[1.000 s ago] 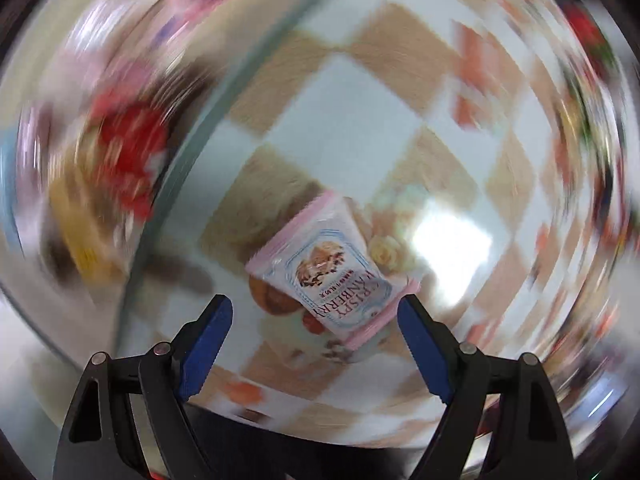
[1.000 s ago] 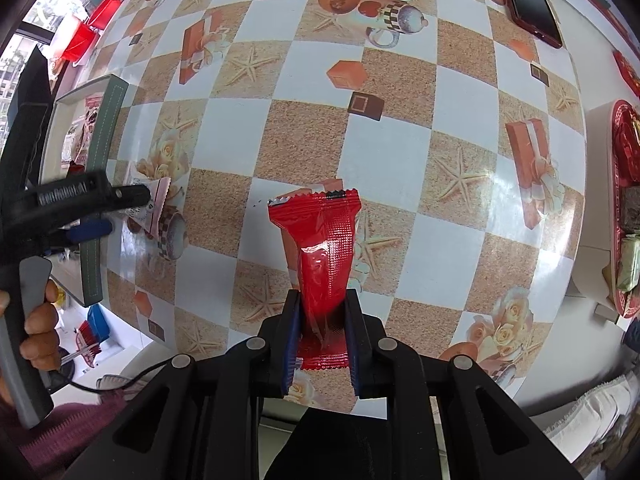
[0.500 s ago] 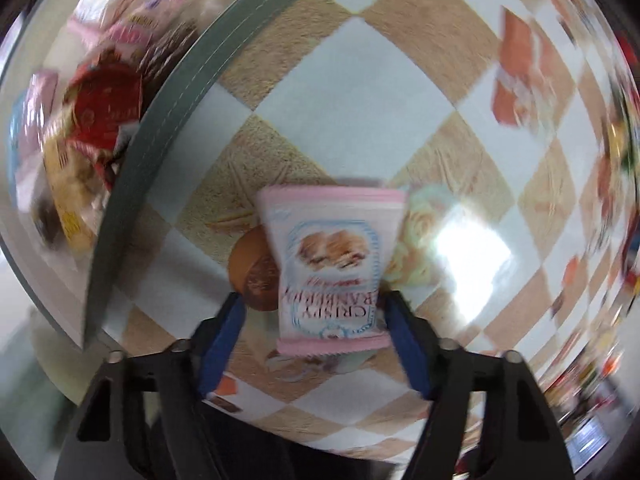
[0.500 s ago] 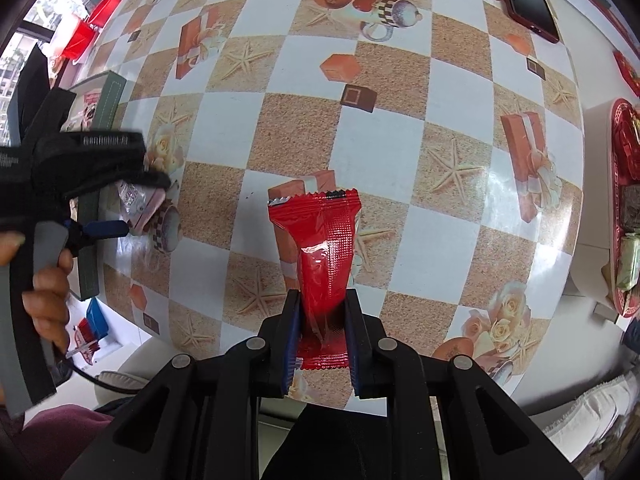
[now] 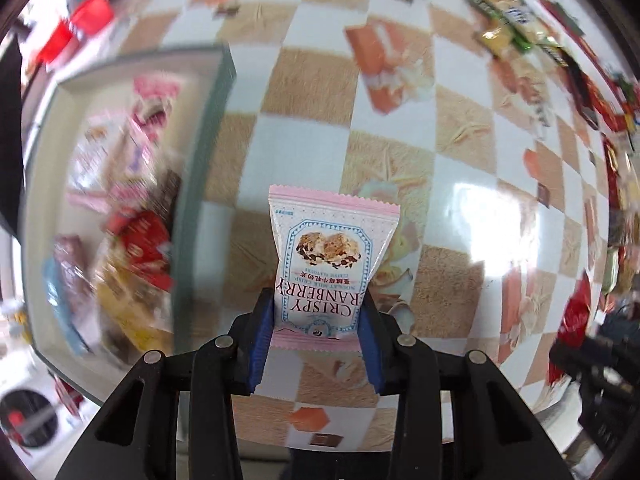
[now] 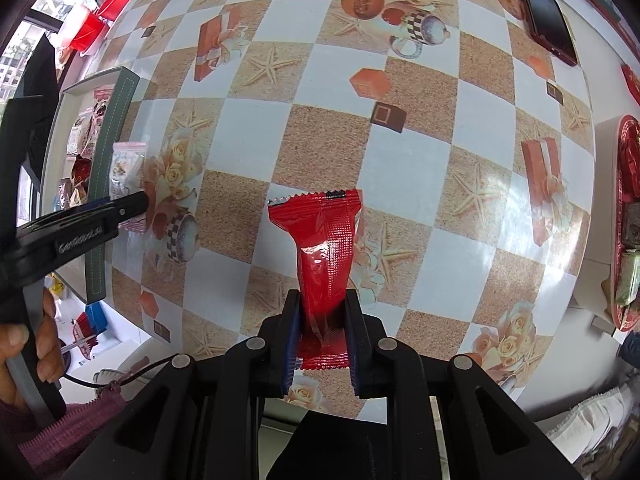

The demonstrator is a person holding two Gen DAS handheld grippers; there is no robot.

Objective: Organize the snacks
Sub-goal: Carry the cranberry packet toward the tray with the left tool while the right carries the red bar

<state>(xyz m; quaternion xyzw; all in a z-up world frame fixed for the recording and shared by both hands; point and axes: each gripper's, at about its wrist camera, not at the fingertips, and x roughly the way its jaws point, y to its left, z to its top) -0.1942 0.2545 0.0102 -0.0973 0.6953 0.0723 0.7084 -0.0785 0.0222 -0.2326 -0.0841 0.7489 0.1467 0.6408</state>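
A pink and white cranberry crisp packet (image 5: 332, 240) hangs above the checkered tablecloth. My left gripper (image 5: 317, 308) has its blue pads pressed on the packet's lower end, and its jaws are still closing. The same packet (image 6: 124, 168) shows in the right wrist view beside the box rim. To its left stands a grey-rimmed box (image 5: 200, 184) holding several snack packets. My right gripper (image 6: 323, 308) is shut on the bottom of a red snack packet (image 6: 320, 232), held above the table's near edge.
Loose snacks (image 5: 516, 32) lie along the table's far side. A dark red phone (image 6: 548, 28) rests at the far right. A red tray (image 6: 628, 216) with wrapped pieces sits at the right edge. A person's hand (image 6: 36, 344) grips the left tool.
My left gripper has rolled, closed on the pink packet and lifted it off the tablecloth. The right gripper and its red packet have stayed put.
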